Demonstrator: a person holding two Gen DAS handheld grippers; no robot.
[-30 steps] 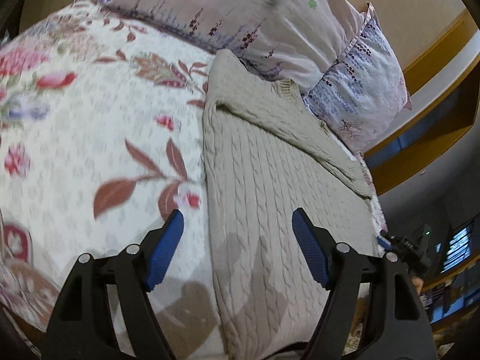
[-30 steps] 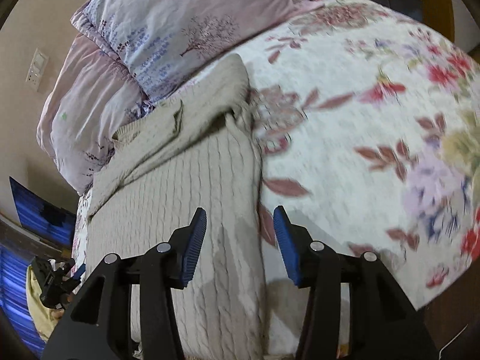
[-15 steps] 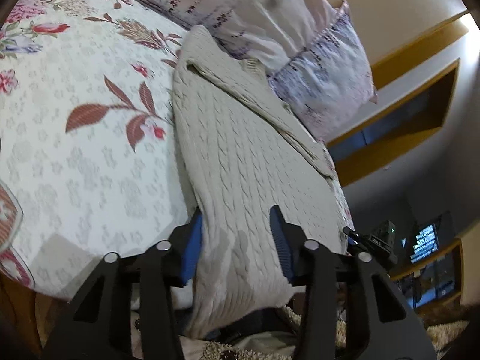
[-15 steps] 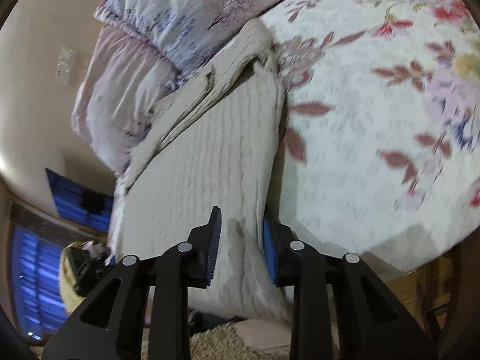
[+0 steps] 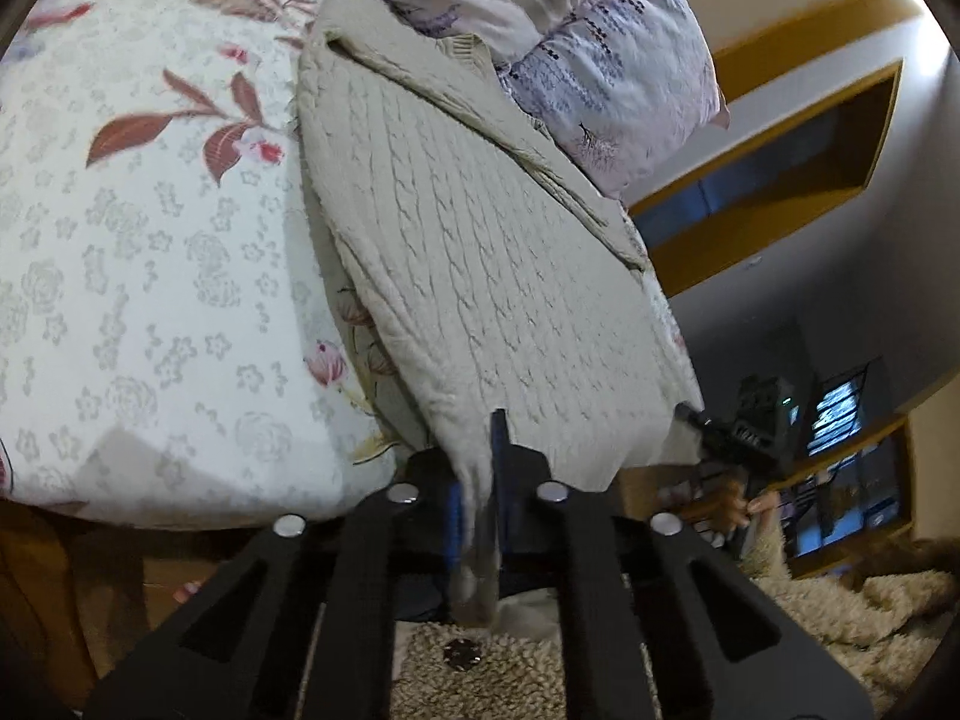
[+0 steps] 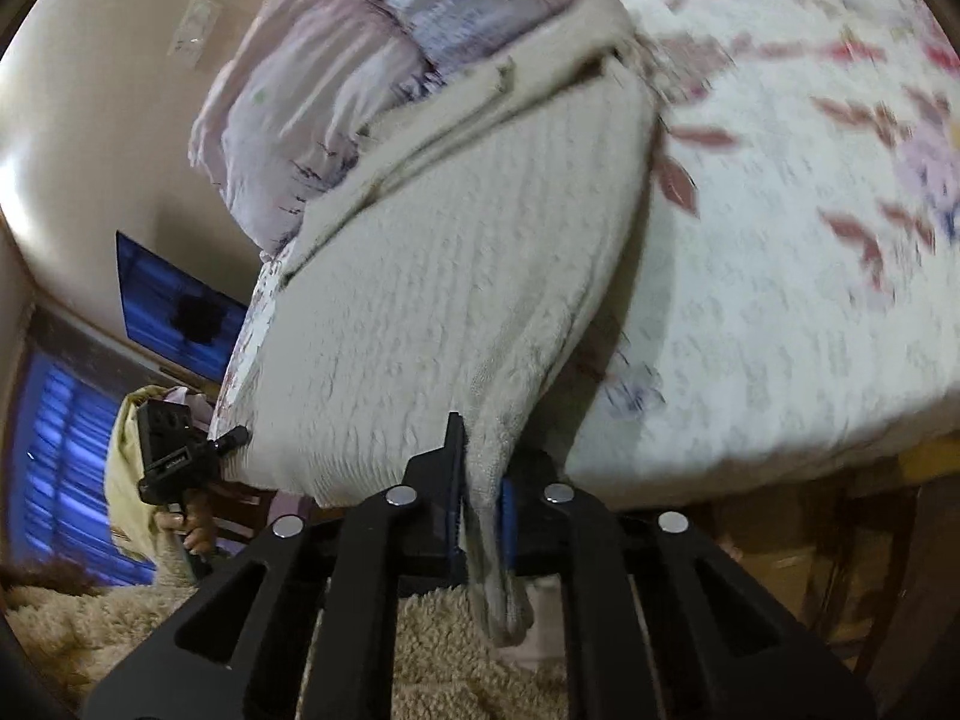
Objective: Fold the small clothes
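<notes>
- A cream cable-knit sweater [image 5: 480,252] lay on a bed under a floral bedspread [image 5: 150,276]; its far end reached the lilac pillows [image 5: 588,30] at the head, and a sleeve was folded across its upper part; its near hem hung off the bed's edge.
- The left gripper [image 5: 477,516] was clamped on the hem's left corner; the knit was pinched between its blue pads and trailed down past the jaws; the cloth ahead of it was pulled up clear of the bedspread.
- The right gripper [image 6: 480,510] was clamped on the opposite corner of the same hem; a strip of knit ran between its blue pads and hung below them; this view was blurred.
- Each camera caught the other gripper at the far corner of the hem, with fingers [image 6: 192,531] of a hand wrapped around its handle.
- A shaggy beige rug [image 5: 480,672] lay on the floor under both grippers.
</notes>
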